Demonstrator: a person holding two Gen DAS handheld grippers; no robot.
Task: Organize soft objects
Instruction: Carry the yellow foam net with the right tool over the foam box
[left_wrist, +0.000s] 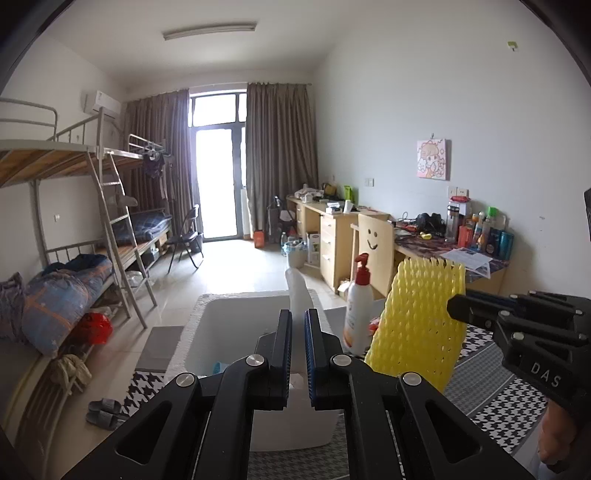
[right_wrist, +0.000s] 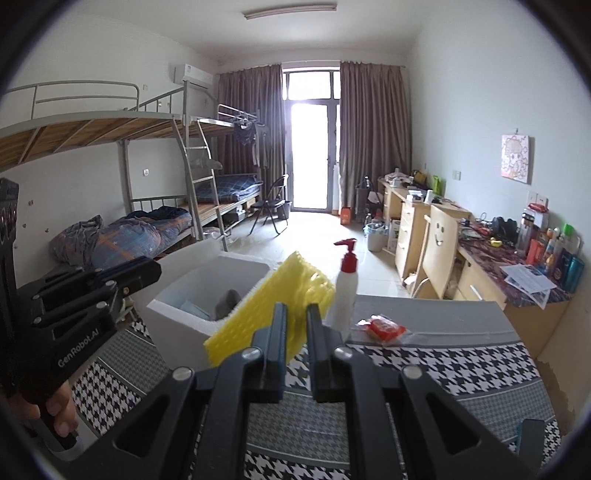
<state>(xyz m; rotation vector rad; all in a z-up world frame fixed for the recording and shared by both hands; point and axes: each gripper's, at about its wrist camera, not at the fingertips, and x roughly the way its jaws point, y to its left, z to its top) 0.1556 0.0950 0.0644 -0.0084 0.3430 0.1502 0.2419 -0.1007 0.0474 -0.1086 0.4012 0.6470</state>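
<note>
right tool pinches yellow foam net, long axis upright.

In the right wrist view, a yellow foam net is pinched between the fingers of the right claw and is held raised over the near rim of a white foam box. The left claw is seen at the left, level with the box's far side, its state not discernible. A white pump bottle is stood upright just right of the net, and a red packet is laid near it on the houndstooth-covered surface.
</note>
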